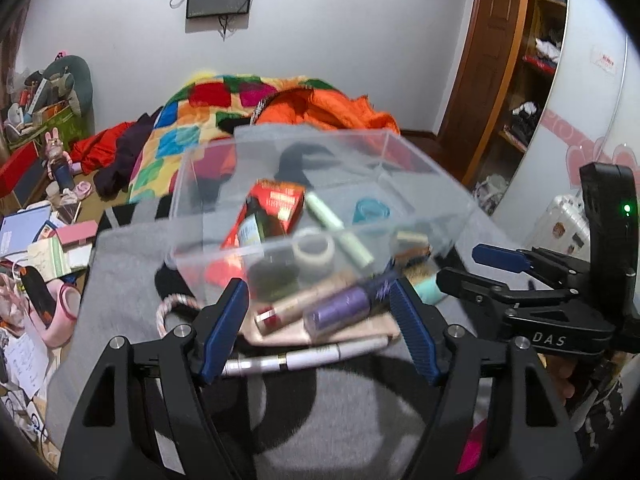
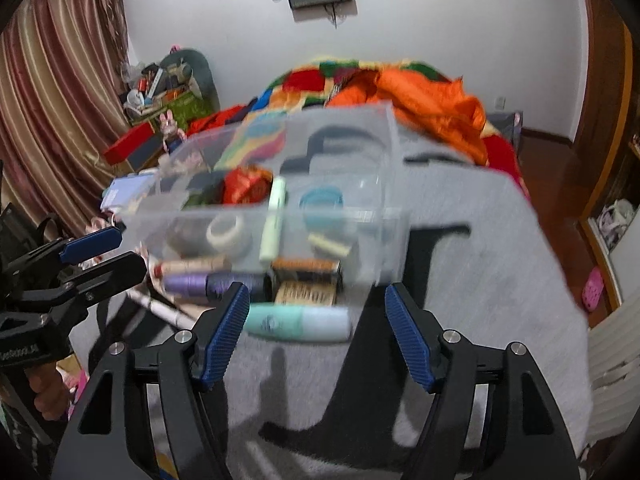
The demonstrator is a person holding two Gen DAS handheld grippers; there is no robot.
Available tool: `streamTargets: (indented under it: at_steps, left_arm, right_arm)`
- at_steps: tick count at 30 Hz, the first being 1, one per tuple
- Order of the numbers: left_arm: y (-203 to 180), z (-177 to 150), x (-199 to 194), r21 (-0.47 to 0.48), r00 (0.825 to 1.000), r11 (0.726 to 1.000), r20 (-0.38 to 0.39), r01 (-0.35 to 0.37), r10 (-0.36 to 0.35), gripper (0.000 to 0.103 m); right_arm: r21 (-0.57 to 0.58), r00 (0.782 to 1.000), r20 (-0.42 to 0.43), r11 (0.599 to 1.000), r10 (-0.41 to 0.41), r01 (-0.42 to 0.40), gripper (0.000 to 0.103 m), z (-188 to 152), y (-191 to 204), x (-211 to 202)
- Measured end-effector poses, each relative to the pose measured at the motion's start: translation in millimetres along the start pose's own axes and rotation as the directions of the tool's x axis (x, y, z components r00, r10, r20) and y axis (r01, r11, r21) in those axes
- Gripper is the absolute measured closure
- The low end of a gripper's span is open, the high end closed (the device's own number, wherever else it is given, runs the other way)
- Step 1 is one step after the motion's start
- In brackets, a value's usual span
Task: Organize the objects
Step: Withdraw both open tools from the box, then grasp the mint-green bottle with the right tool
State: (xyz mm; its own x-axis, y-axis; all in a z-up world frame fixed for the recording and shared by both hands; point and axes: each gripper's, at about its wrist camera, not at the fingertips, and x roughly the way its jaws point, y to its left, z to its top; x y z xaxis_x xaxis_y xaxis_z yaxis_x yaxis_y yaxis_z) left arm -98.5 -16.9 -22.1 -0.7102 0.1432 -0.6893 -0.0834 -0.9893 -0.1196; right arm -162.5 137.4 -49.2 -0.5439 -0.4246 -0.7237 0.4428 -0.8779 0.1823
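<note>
Now both your grippers hang open, nothing held.
Left gripper [image 1: 320,332] faces the purple tube [image 1: 344,306]; right gripper [image 2: 316,332] faces the mint tube [image 2: 298,322], both lying loose before the clear box [image 1: 304,200].

Even, moderately bright indoor light fills both views. Strong fisheye bending curves the walls and darkens the corners. Motion blur smears the clear plastic box [image 2: 280,200] and its contents beyond the fingers [image 2: 224,336], worse in the right wrist view. The fingers themselves stay sharp. Soft shadows fall on the grey blanket [image 2: 500,260] between them.
</note>
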Motion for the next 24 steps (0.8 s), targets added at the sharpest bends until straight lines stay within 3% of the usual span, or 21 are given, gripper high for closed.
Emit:
streamTargets:
  at_steps: [8, 15, 24]
  left_arm:
    - [13, -18, 8, -0.048, 0.999, 0.999, -0.042, 0.001, -0.003, 0.030]
    - [5, -21, 15, -0.040, 0.997, 0.998, -0.058, 0.048, -0.050, 0.039]
    - [-2, -21, 32, -0.046, 0.993, 0.996, -0.090, 0.077, -0.081, 0.048]
  right_arm:
    - [-0.037, 0.997, -0.081, 0.999, -0.010, 0.007, 0.034, -13, 15, 30]
    - [-0.044, 0.996, -0.077, 0.998, -0.051, 0.048, 0.029, -16, 19, 34]
    - [-0.050, 0.996, -0.054, 0.996, -0.075, 0.072, 0.033, -21, 17, 29]
